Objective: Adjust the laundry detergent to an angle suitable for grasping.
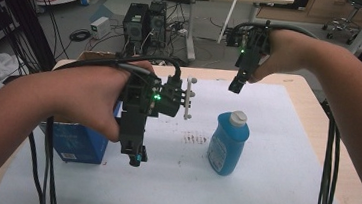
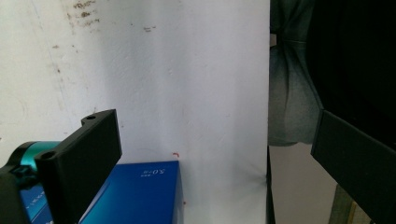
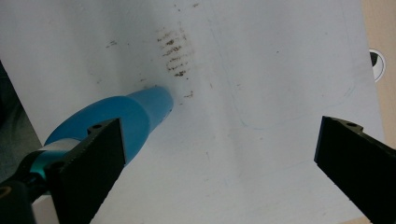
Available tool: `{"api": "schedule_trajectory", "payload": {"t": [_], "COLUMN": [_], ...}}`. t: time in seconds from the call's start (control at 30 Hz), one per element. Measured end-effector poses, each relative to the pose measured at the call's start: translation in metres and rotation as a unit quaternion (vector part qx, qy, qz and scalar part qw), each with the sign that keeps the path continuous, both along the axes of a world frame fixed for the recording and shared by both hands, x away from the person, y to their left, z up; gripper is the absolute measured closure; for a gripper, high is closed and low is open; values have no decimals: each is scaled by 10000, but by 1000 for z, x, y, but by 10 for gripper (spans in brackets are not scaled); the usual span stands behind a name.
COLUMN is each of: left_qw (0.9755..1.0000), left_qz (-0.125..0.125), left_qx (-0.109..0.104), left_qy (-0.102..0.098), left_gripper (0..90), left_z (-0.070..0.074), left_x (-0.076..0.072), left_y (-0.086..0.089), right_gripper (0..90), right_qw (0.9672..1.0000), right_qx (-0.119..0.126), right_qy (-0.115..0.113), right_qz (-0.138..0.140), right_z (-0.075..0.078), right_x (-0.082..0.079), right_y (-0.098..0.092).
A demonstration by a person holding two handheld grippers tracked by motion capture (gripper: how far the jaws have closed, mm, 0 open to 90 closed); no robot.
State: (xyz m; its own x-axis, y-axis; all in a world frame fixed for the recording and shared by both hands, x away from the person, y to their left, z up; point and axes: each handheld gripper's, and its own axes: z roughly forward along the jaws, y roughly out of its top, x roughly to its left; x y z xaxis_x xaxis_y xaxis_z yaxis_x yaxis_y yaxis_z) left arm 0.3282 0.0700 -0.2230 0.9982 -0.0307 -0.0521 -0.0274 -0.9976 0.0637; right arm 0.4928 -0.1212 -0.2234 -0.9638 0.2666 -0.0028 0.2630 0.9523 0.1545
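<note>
At your far left a blue box (image 1: 77, 142) sits on the white sheet (image 1: 274, 156) that covers the table (image 1: 314, 102), near its left edge; in the left gripper view its top face (image 2: 135, 193) shows small white print and lies just under the left finger. Your left gripper (image 1: 136, 155) hangs above the sheet just beside that box, pointing down, and its fingers (image 2: 79, 158) stand spread wide with nothing between them (the gap takes in bare white sheet and, at its right side, a dark grey cloth past the sheet's edge). Near the middle of the sheet there is a patch of dark smudges (image 1: 194, 137). Just right of the smudges stands the blue bottle (image 1: 228, 142), upright, its long axis vertical and its white cap (image 1: 238, 118) on top; the body is a flattened translucent blue with a pale label on the side facing the left gripper. In the right gripper view the bottle (image 3: 126, 116) appears from above, partly behind the left finger. Your right gripper (image 1: 236, 84) is held in the air above and behind the bottle, well apart from it, angled down toward the sheet, its fingers (image 3: 355, 158) released and wide, gripping nothing.
</note>
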Motion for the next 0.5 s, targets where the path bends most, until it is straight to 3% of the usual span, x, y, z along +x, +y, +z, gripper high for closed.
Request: {"api": "schedule_trajectory", "payload": {"t": [0.5], "left_qw": [9999], "left_qz": [120], "left_qx": [12], "left_qy": [13], "left_gripper": [17], "left_z": [-2], "left_x": [0], "left_y": [-3], "right_gripper": [11], "right_qw": [10000], "right_qx": [44], "right_qy": [-43], "right_qz": [71], "right_z": [1], "right_x": [-3], "right_y": [-2]}}
